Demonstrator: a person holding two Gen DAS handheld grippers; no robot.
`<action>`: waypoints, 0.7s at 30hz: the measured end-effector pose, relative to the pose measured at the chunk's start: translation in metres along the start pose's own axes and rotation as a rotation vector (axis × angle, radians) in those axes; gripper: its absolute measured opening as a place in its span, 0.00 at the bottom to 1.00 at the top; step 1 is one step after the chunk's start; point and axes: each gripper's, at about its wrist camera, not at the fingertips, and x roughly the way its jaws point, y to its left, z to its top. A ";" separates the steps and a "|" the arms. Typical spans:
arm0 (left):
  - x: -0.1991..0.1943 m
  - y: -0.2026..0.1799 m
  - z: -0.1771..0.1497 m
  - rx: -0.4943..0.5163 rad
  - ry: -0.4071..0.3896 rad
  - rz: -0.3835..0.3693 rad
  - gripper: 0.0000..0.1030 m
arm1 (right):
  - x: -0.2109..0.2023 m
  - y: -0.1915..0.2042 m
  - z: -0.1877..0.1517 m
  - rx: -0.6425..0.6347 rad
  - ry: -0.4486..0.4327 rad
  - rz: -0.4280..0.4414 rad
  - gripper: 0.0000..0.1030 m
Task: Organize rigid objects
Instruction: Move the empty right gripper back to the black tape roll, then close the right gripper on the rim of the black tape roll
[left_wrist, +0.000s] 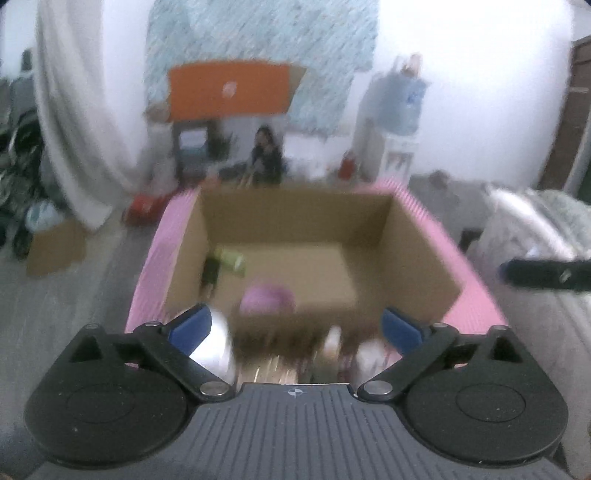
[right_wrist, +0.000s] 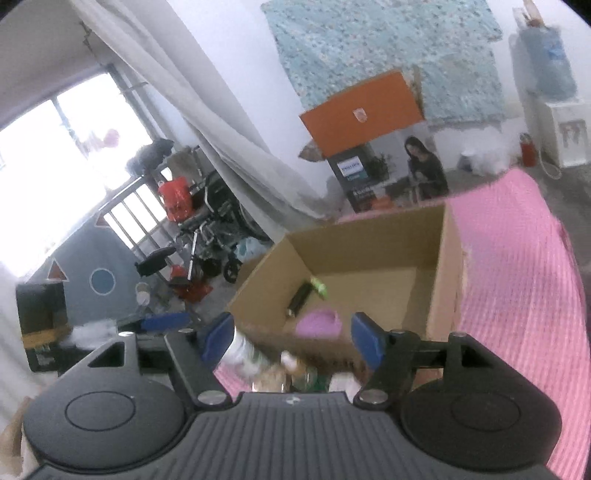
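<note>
Your left hand-held gripper (left_wrist: 295, 328) & right hand-held gripper (right_wrist: 291, 339) gape wide, both empty. Cardboard box (left_wrist: 417, 251) ahead holds a pink item (left_wrist: 267, 301).

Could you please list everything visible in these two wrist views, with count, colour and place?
cardboard box: one, brown, open, on the pink mat.
pink mat: one, pink, ribbed, under and beside the box.
pink object: one, pink, on the box floor near the front wall; shape blurred.
green and black object: one, in the box's left corner; too blurred to name.
small items: several, pale, blurred, in front of the box.
orange box: one, by the back wall.
water dispenser: one, white with blue bottle, right of the back wall.
wheelchair: one, dark, by the window.
left gripper: blue pads, open, empty.
right gripper: blue pads, open, empty.
</note>
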 end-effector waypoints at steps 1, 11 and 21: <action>0.003 0.003 -0.014 -0.005 0.027 0.020 0.97 | 0.000 -0.001 -0.009 0.016 0.008 0.000 0.70; 0.026 0.017 -0.090 0.029 0.168 0.063 0.94 | 0.068 0.011 -0.074 0.104 0.207 0.025 0.69; 0.041 0.012 -0.112 0.107 0.181 -0.001 0.74 | 0.135 0.029 -0.095 0.052 0.388 0.020 0.55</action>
